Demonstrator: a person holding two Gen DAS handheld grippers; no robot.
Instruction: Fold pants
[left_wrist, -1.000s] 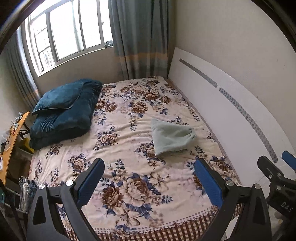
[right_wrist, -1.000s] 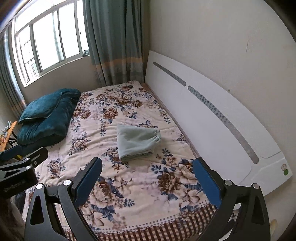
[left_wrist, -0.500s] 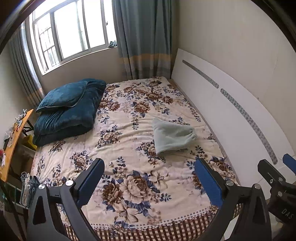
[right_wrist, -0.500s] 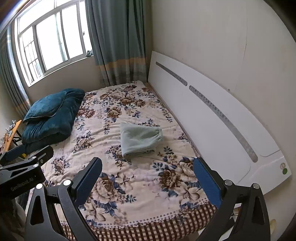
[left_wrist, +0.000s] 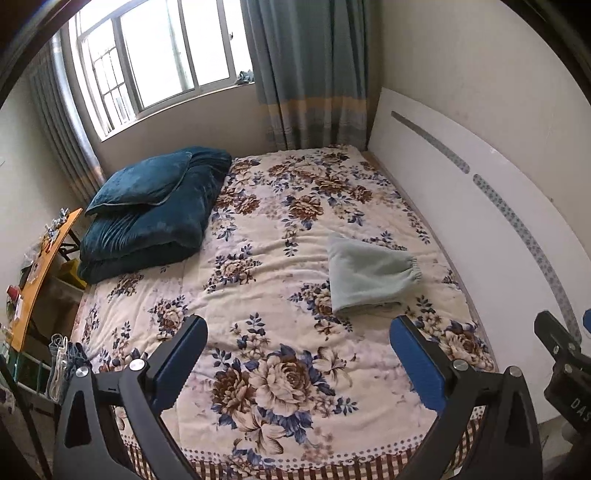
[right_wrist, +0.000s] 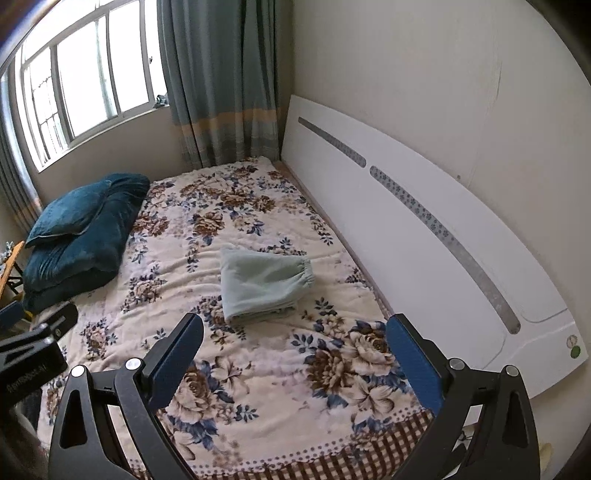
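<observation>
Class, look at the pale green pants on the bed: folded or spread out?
Folded. The pants lie as a compact stack, layered edges showing at the near end, elastic waistband on one side.

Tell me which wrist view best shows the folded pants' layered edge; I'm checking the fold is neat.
The right wrist view: the pants sit nearer centre, with stacked layers visible along the near edge. In the left wrist view, the pants lie off to the right, with that edge less distinct.
</observation>
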